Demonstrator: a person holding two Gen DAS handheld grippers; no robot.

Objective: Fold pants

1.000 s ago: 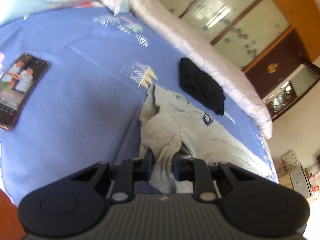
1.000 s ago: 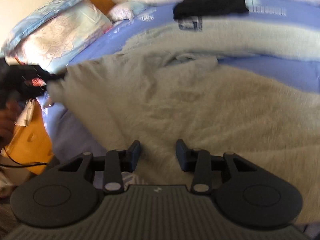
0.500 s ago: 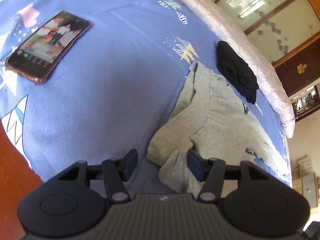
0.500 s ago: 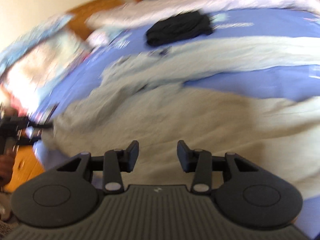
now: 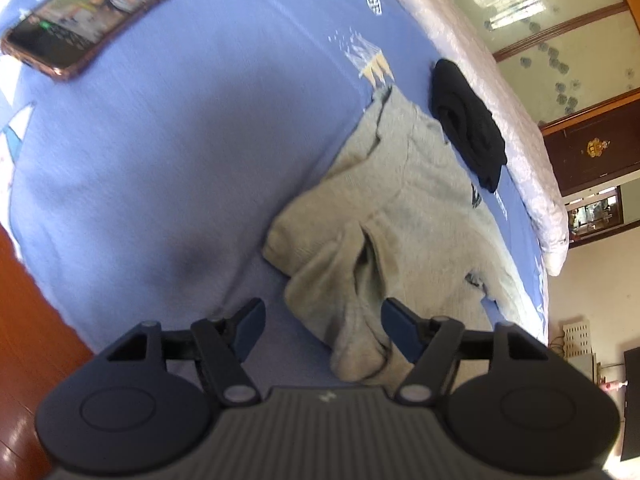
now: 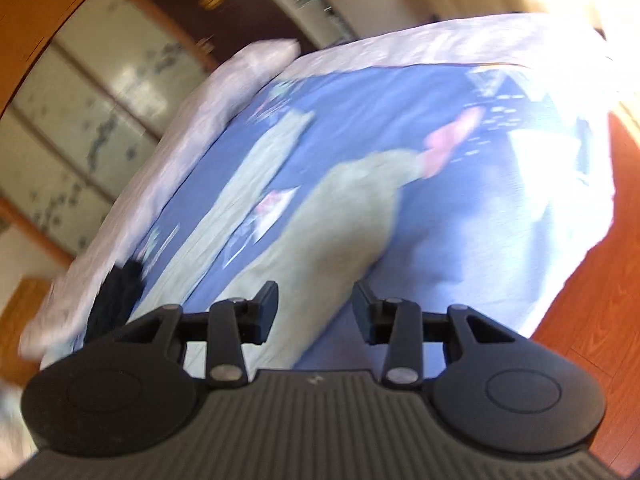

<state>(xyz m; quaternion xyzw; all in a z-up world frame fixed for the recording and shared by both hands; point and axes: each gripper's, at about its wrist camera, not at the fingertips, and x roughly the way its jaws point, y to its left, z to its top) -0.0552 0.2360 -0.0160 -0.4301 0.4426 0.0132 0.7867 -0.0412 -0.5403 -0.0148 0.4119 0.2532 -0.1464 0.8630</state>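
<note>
Grey pants (image 5: 404, 208) lie on the blue bedsheet (image 5: 168, 152), bunched near the waist. My left gripper (image 5: 323, 326) is open and empty above the bunched waist end; the cloth lies below, between the jaws. In the blurred right wrist view the two grey pant legs (image 6: 320, 240) stretch away across the bed. My right gripper (image 6: 315, 312) is open and empty above the nearer leg.
A phone (image 5: 92, 12) lies on the sheet at top left. A folded black garment (image 5: 464, 120) lies beside the pants, and also shows in the right wrist view (image 6: 116, 300). A white quilt (image 5: 480, 80) runs along the far side. Wooden floor (image 6: 600, 320) borders the bed.
My left gripper let go of the pants' waist, opened wide and drew back. My right gripper stayed open and swung from the waist area toward the legs.
</note>
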